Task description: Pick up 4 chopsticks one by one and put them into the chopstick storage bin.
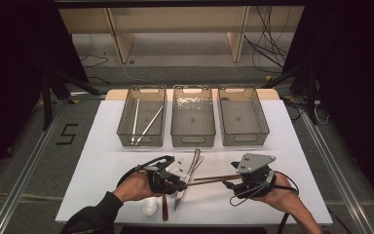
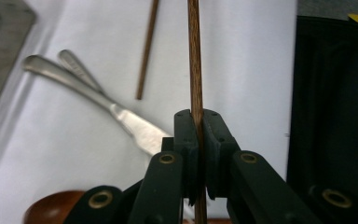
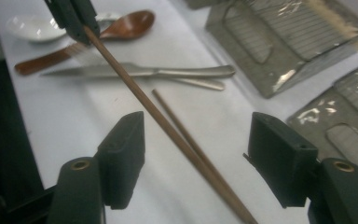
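A: Which step does the figure show?

B: A handover of one wooden chopstick. The left gripper is clamped on the stick, which runs straight out ahead between its pads. The right gripper stands with its jaws wide apart; the same chopstick passes between them, touching neither pad. No earlier frame being given, the figure is read as a release, with the stick now borne by the left gripper alone.

A: Where are the other items relative to the grippers?

B: A second chopstick lies on the white table, just under and beside the held one, ahead of the right gripper. Beyond it lie a knife and a wooden spoon. Three baskets stand well ahead of both grippers; the one on the left already holds two pale sticks.

A: What does the next move call for?

B: Probably carrying the held chopstick forward to a basket, keeping the grip firm so that the long free end does not swing or snag a rim.
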